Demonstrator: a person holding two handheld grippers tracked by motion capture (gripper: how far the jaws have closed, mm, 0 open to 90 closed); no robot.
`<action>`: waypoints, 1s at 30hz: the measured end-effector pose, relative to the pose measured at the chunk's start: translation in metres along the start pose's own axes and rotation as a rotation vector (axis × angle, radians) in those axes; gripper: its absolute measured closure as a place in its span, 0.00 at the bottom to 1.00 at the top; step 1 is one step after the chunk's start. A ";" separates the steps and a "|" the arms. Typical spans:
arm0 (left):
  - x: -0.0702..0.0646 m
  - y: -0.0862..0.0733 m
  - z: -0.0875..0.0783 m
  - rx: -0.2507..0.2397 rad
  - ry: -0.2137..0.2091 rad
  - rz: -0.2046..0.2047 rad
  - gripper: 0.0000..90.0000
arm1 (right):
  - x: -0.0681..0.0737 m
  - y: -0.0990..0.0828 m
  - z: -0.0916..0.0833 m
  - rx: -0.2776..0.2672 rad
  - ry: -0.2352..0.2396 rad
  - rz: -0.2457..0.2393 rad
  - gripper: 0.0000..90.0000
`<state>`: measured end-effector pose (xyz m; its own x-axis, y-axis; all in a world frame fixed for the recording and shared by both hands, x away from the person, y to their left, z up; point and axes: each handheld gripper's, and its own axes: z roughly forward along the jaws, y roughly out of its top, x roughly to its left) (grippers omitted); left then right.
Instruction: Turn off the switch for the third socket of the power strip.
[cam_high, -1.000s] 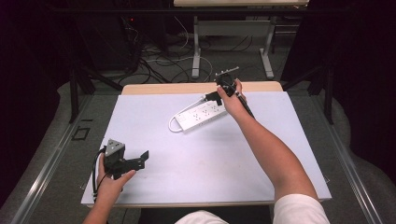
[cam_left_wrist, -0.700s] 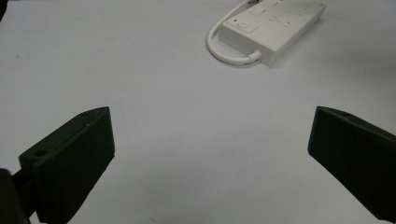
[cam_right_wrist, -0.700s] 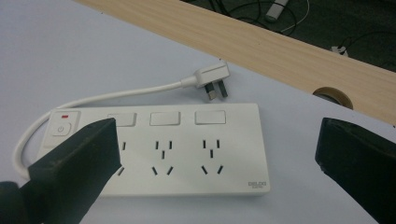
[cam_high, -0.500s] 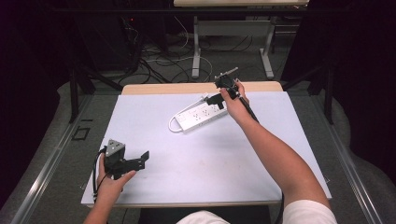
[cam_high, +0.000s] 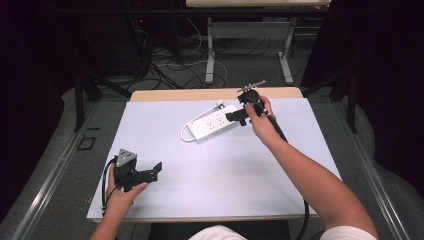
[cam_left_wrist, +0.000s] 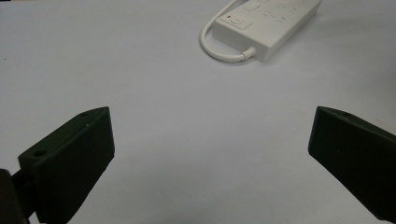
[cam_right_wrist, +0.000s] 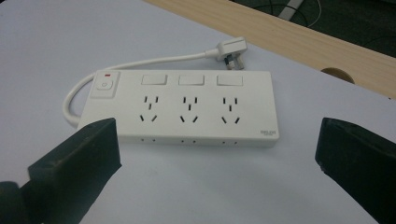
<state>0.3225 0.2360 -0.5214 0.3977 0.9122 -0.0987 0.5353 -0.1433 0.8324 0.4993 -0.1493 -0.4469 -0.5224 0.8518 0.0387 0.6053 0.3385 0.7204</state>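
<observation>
Power strip (cam_high: 212, 123): we see it lying flat near the desk's (cam_high: 300, 165) far edge — cord looped at its left end.
Right gripper (cam_high: 236, 117): we hold it just over the strip's right end, jaws spread wide, nothing between them.
Left gripper (cam_high: 152, 171): we rest it by the near-left corner — jaws apart, empty.

White power strip (cam_right_wrist: 187, 109): smooth, slightly glossy plastic, with rubbery white cord (cam_right_wrist: 140, 63). Tabletop (cam_high: 225, 195): matt, smooth pale sheet; bare light wood along far edge (cam_high: 200, 94). Right claw (cam_right_wrist: 217, 158): matt black plastic.
</observation>
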 end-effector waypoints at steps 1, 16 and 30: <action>0.000 0.000 0.000 0.001 0.000 0.000 0.00 | 0.000 -0.002 -0.002 -0.008 0.004 -0.009 0.00; 0.000 0.000 0.001 -0.001 0.005 0.002 0.00 | -0.002 -0.024 -0.041 -0.046 0.038 -0.005 0.00; 0.000 0.000 0.001 -0.001 0.007 0.001 0.00 | -0.007 -0.059 -0.064 -0.075 0.080 0.018 0.00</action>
<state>0.3230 0.2358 -0.5219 0.3932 0.9146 -0.0946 0.5345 -0.1437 0.8328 0.4291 -0.2006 -0.4451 -0.5603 0.8216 0.1052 0.5700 0.2903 0.7687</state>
